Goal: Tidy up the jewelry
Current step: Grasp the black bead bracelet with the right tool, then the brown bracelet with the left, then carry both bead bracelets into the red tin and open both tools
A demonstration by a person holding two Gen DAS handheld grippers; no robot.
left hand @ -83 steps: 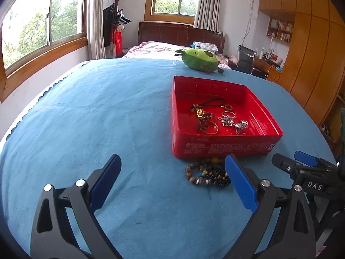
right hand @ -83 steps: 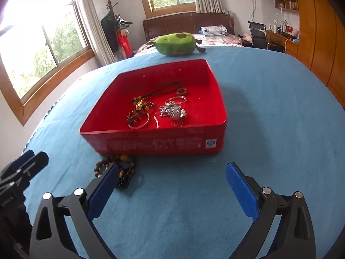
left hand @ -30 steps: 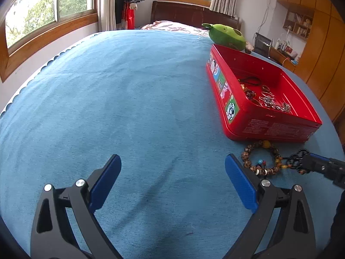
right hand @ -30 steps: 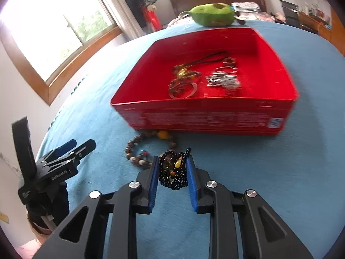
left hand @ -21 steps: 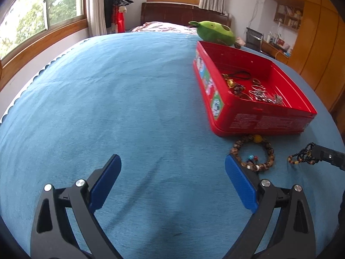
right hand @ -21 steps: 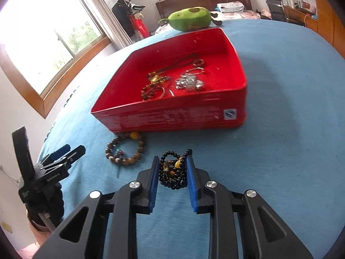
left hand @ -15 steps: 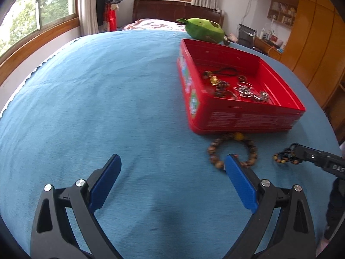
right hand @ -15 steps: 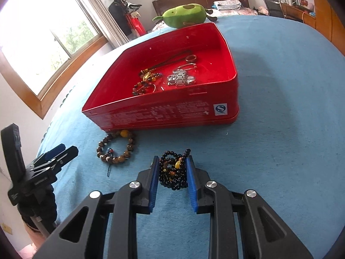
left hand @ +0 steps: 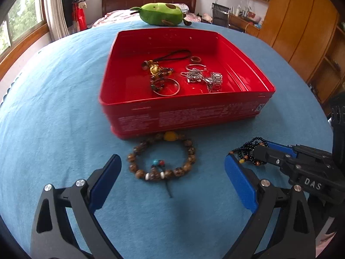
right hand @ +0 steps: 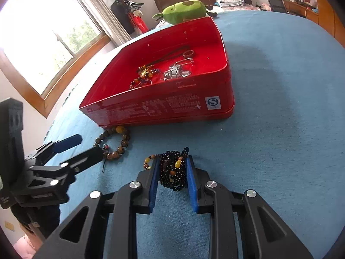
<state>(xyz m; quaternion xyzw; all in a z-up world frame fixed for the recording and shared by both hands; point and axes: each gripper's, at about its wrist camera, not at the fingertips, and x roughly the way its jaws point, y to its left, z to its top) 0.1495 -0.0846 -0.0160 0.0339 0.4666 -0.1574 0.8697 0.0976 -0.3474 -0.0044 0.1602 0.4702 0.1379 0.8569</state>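
A red tin box (left hand: 194, 112) (right hand: 163, 108) sits on the blue cloth and holds several rings, chains and charms (left hand: 170, 73) (right hand: 159, 71). A brown bead bracelet (left hand: 161, 157) (right hand: 114, 142) lies on the cloth just in front of the box. My left gripper (left hand: 172, 172) (right hand: 75, 149) is open, its fingers on either side of this bracelet and just short of it. My right gripper (right hand: 172, 166) (left hand: 256, 151) is shut on a black bead bracelet (right hand: 172, 170) (left hand: 248, 151) and holds it a little above the cloth, in front of the box.
A green plush toy (left hand: 161, 14) (right hand: 185, 10) lies beyond the box. The blue cloth (left hand: 54, 108) covers the whole table. A window is to the left and wooden cupboards (left hand: 301, 32) to the right.
My left gripper has swung right and forward to face the brown bracelet. My right gripper shut on the black bracelet, lifted it off the cloth and carried it right.
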